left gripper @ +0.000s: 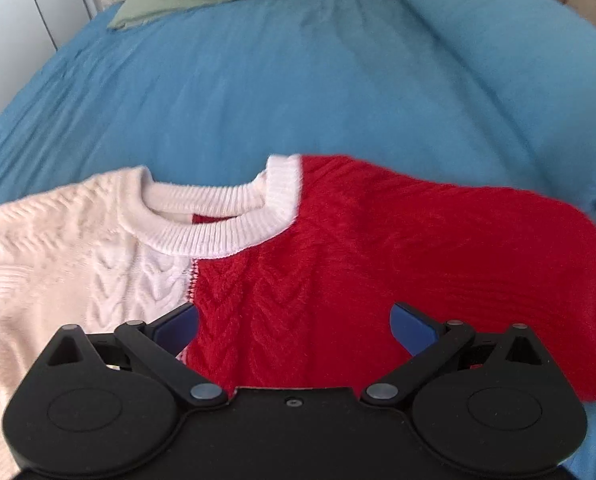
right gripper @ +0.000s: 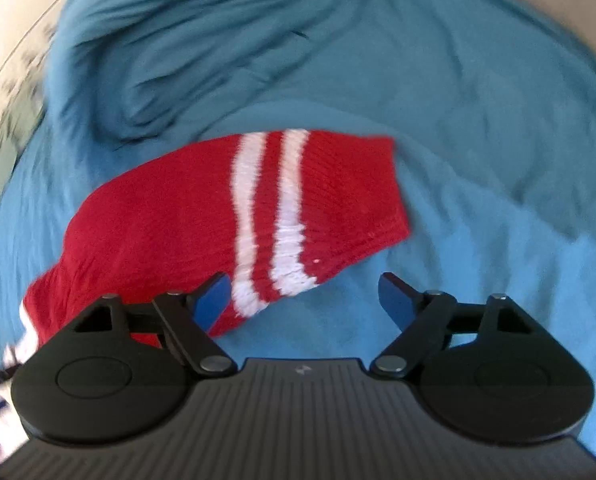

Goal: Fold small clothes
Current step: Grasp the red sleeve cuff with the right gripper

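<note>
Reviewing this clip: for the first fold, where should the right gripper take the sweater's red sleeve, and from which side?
Probably at the cuff end of the red sleeve, just past the two white stripes, coming from above with one finger slid under the edge. The sleeve lies flat and spread on the blue bedcover, so its free end lifts most easily. The right gripper is open above it, holding nothing.

Both wrist views angled steeply down, near, sharing red sweater [left gripper: 377, 248] on bed [left gripper: 258, 80]
</note>
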Demonstrator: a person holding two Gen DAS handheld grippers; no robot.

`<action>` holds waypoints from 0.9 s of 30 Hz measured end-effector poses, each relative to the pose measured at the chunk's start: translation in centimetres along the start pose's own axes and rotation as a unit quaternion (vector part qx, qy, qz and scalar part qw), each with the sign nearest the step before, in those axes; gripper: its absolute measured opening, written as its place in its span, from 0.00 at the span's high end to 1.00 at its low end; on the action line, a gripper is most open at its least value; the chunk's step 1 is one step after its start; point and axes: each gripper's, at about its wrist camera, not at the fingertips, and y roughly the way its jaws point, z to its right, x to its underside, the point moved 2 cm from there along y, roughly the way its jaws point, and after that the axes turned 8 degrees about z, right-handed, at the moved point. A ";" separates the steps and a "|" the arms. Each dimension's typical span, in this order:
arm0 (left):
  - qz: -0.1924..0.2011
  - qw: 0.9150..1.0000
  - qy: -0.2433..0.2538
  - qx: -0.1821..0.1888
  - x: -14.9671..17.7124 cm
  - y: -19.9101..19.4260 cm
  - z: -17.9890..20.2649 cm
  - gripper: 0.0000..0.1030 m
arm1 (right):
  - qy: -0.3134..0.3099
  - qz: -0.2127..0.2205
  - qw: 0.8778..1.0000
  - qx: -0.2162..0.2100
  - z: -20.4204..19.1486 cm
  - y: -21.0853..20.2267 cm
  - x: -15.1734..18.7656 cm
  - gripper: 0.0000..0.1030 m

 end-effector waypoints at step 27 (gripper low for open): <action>-0.018 0.999 -0.047 -0.007 -2.9 7.1 -6.4 0.00 | -0.031 0.163 0.984 -0.064 -8.5 -2.3 -1.0 0.70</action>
